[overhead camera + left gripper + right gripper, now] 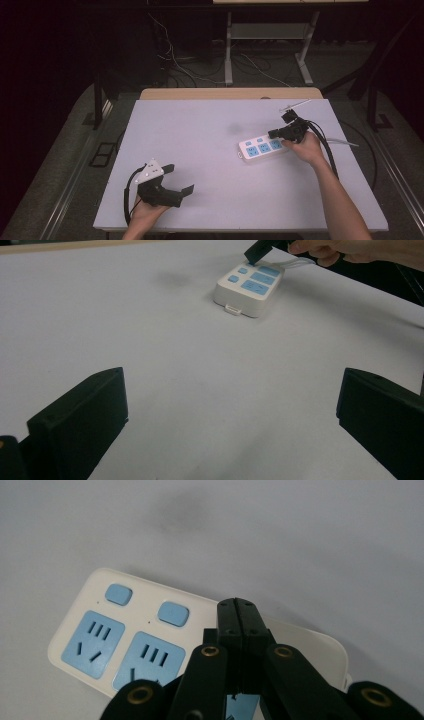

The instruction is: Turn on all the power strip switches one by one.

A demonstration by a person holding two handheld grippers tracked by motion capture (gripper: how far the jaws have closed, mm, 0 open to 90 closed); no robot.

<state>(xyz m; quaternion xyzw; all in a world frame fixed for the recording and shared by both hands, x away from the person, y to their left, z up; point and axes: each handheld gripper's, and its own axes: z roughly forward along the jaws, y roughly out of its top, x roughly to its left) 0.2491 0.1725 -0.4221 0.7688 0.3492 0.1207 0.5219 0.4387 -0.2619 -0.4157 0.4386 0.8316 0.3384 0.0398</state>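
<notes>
A white power strip (262, 147) with blue sockets and buttons lies on the right part of the grey tabletop (200, 145). Right gripper (274, 133): fingers pressed together, with nothing between them, tip over the strip's top face beside a blue button (173, 613). Left gripper (176, 180): near the front left edge, well apart from the strip, fingers (80, 417) spread wide over bare tabletop.

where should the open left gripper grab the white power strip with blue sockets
Grip the white power strip with blue sockets across its short width at the free end nearest the left gripper, coming from above: it lies flat, and the shut right gripper is at the far end.
</notes>
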